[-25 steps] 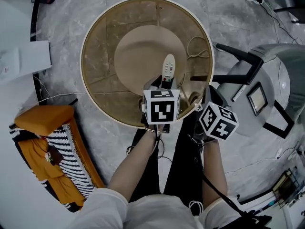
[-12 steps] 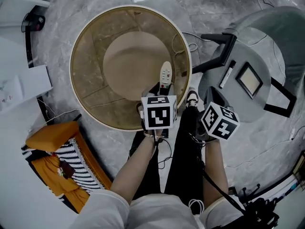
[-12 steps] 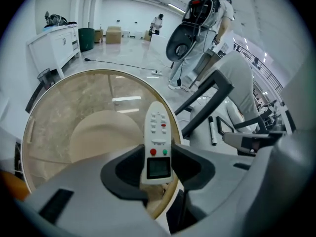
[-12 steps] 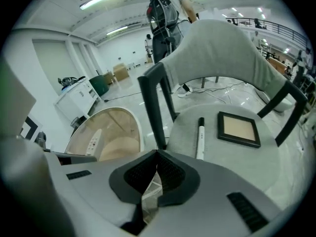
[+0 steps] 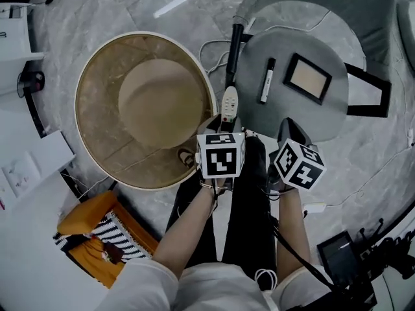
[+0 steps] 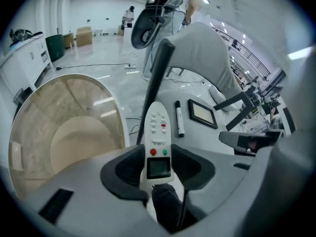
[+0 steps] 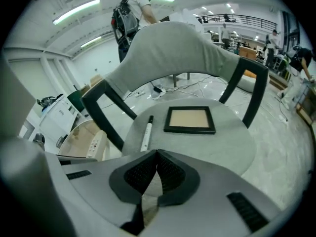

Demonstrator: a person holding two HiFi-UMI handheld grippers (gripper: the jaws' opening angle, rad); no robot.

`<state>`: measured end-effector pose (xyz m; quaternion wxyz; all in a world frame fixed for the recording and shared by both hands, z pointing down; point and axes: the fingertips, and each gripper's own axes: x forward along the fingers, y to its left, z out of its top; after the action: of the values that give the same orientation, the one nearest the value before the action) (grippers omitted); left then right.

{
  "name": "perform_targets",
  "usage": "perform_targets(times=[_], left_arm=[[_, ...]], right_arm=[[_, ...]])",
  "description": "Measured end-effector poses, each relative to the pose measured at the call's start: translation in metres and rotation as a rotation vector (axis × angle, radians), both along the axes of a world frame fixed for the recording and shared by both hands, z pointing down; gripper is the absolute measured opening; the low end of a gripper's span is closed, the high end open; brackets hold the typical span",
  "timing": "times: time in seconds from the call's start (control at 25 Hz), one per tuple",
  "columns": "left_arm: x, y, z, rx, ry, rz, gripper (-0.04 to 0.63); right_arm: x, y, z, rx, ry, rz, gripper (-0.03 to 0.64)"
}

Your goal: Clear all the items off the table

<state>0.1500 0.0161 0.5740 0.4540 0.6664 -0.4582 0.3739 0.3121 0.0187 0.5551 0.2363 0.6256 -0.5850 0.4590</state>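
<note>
My left gripper [image 5: 227, 119] is shut on a white remote control [image 5: 229, 102], held by its lower end with the buttons up [image 6: 158, 142]. The remote hangs over the gap between the round glass table [image 5: 97, 149] and a grey chair seat [image 5: 295, 118]. A black-capped white marker [image 5: 266, 81] and a black picture frame [image 5: 307, 78] lie on that seat. My right gripper [image 5: 290, 129] hovers at the seat's near edge, shut and empty [image 7: 157, 169]. In the right gripper view the marker [image 7: 146, 132] and frame [image 7: 190, 120] lie just ahead.
The chair has black arms [image 5: 231, 54] and a grey back [image 7: 168, 48]. An orange and striped cloth [image 5: 97, 238] lies on the floor at lower left. Cables [image 5: 211, 47] run across the marble floor. White cabinets [image 5: 26, 167] stand at the left.
Both grippers, with the remote in the left one, have swung right from above the round table toward the grey chair seat. The marker and frame have come into full view.
</note>
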Motion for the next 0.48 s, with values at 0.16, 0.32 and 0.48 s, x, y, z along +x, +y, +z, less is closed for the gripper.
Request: perform_targets(times=[0.16,0.32,0.48], left_arm=[[0.050,-0.003,0.003,-0.003,0.009,0.090,0.173],[0.094,0.000,0.012,-0.015,0.005,0.175,0.173],[0.131,0.006,0.022,-0.031,0.014,0.206,0.173]], right_arm=[[0.044,0.014,0.005,-0.008,-0.005,0.087,0.023],[0.076,0.029,0.011,-0.015,-0.018,0.165,0.023],[0.105,0.040,0.018,-0.023,-0.024,0.202,0.023]])
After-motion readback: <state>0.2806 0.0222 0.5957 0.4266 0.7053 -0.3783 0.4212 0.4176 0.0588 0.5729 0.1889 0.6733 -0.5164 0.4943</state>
